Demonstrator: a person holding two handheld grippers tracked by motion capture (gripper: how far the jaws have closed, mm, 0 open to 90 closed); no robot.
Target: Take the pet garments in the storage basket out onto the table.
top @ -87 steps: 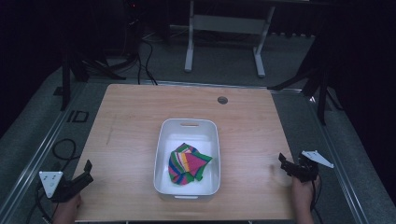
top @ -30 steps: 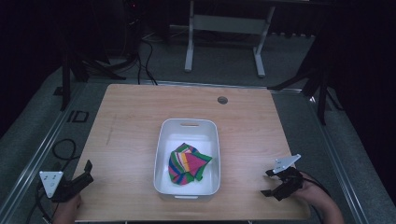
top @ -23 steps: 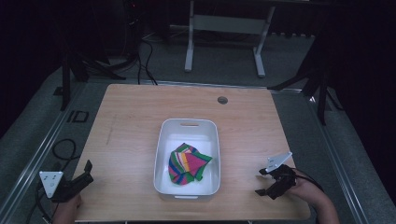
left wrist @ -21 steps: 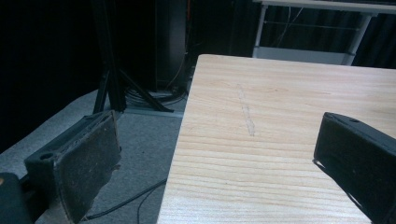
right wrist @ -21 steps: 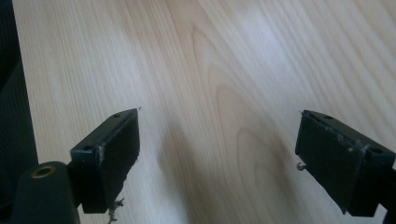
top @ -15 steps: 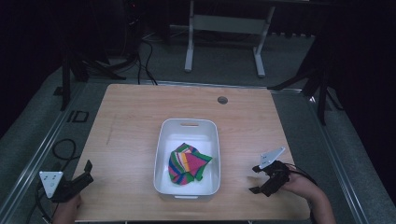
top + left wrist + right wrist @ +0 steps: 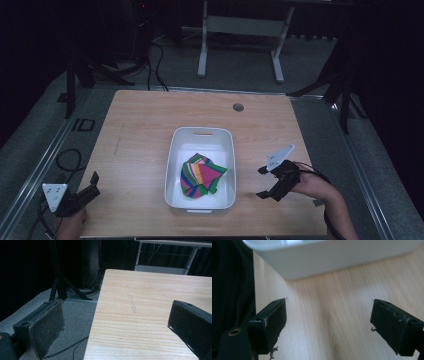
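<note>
The right gripper (image 7: pixel 262 182) has been sliding across the table (image 7: pixel 140 125) toward the white tub (image 7: pixel 202 134). A moment ago it was out by the table's right edge; now it is sitting just beside the tub's right wall. Its jaws are spread wide apart and are holding nothing. In the right gripper view the tub's wall (image 7: pixel 332 255) is showing right ahead of the jaws. I think it is getting ready to reach in for the cloth.

The colourful cloth (image 7: pixel 201 175) is lying folded inside the tub, near the front.

The left gripper (image 7: pixel 90 186) is waiting at the table's front left corner, just as before. Its jaws are wide open too, and empty.

Counting up: one tub, one cloth, two grippers, one table.
</note>
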